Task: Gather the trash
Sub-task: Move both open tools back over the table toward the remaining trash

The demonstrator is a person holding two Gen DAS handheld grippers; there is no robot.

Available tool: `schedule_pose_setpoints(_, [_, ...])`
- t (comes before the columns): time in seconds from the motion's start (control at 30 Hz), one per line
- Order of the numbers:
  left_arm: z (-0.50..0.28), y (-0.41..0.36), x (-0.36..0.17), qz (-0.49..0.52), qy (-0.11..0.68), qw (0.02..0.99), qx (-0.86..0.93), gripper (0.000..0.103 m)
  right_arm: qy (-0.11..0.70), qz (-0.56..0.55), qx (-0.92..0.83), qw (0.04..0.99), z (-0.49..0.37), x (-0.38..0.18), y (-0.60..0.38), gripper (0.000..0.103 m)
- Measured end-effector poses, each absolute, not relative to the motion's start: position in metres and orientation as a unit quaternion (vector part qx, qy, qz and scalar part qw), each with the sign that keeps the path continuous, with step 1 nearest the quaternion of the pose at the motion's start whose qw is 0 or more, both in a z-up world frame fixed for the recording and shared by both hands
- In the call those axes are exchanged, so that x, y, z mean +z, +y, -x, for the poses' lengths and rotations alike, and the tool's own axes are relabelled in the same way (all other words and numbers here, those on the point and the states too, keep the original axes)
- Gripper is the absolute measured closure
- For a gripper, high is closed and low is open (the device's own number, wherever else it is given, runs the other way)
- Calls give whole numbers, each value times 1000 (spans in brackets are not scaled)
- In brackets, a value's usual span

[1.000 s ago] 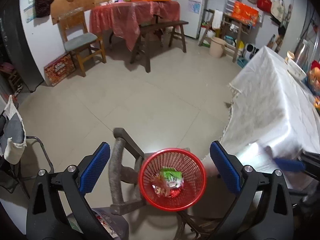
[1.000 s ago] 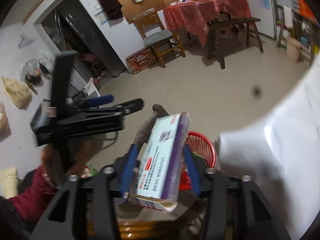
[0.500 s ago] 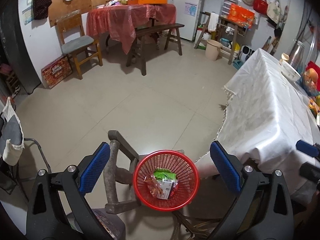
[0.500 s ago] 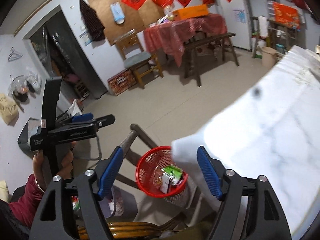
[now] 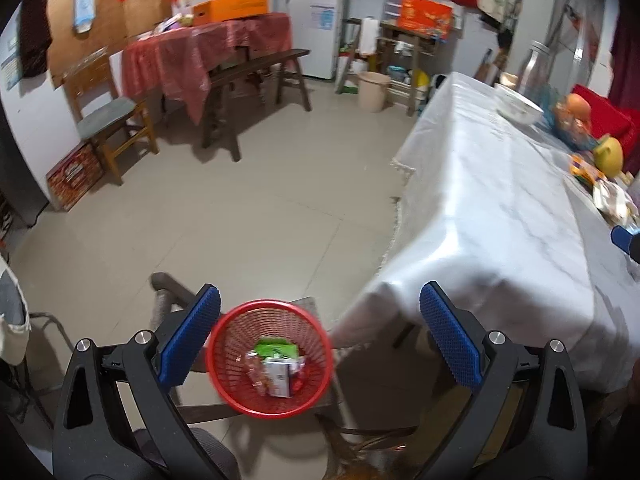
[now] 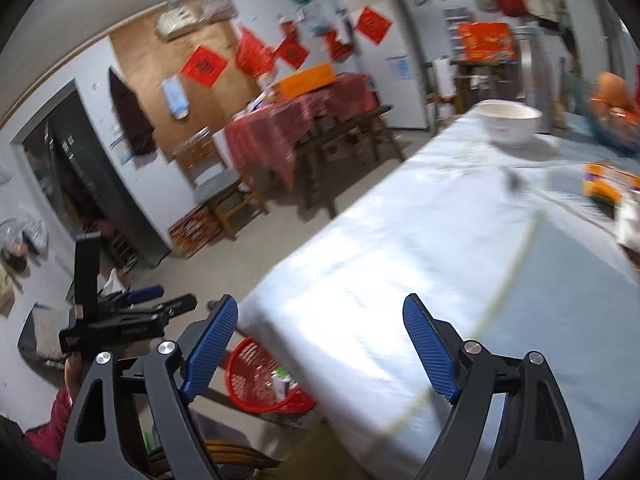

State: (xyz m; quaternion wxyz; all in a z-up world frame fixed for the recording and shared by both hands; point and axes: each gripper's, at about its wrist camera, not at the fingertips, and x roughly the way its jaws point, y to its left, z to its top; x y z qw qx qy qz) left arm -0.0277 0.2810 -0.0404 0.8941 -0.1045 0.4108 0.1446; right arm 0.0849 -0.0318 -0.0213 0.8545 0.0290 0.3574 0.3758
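My left tool (image 5: 319, 330) has its two blue pads spread wide and nothing is between them. Below it, at about 6 o'clock in the left wrist view, I see the red basket (image 5: 271, 350) on a low wooden stool (image 5: 170, 300) on the floor. Inside the basket lie some trash pieces: a green packet (image 5: 276, 348), a white box (image 5: 279, 378) and a red wrapper (image 5: 256, 372).

My right tool (image 6: 320, 350) is also empty. Its jaws have just been opening and now they stand wide apart, with nothing between the pads. It points over the near corner of the desk (image 6: 420, 248), which is covered with a white cloth. In the right wrist view the basket is at about 7 o'clock, low and just beside the desk corner, partly hidden by the cloth.

On the far part of the desk, at about 1 o'clock, there is a white bowl (image 6: 509, 121). At about 3 o'clock lies an orange packet (image 6: 606, 184), blurred, so I cannot tell what it is. The left tool shows at 9 o'clock in the right wrist view, held by a hand (image 6: 72, 372) with a red sleeve (image 6: 50, 428).
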Motion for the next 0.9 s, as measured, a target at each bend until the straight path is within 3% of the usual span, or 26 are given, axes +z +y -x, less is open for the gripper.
schedule_pose_setpoints(0.47, [-41, 145, -33, 76, 415, 906, 21, 7, 296, -118, 177, 931, -132, -15, -237, 17])
schedule_pose_setpoints(0.6, [-58, 108, -36, 62, 421, 905, -7, 7, 312, -158, 101, 931, -157, -31, -300, 17])
schedule_pose_setpoints(0.83, [-85, 55, -39, 37, 429, 901, -48, 7, 398, -206, 158, 880, -187, -72, -299, 17])
schedule_pose_setpoints(0.9, [-89, 44, -40, 30, 429, 901, -58, 7, 409, -232, 295, 832, -180, -65, -268, 27])
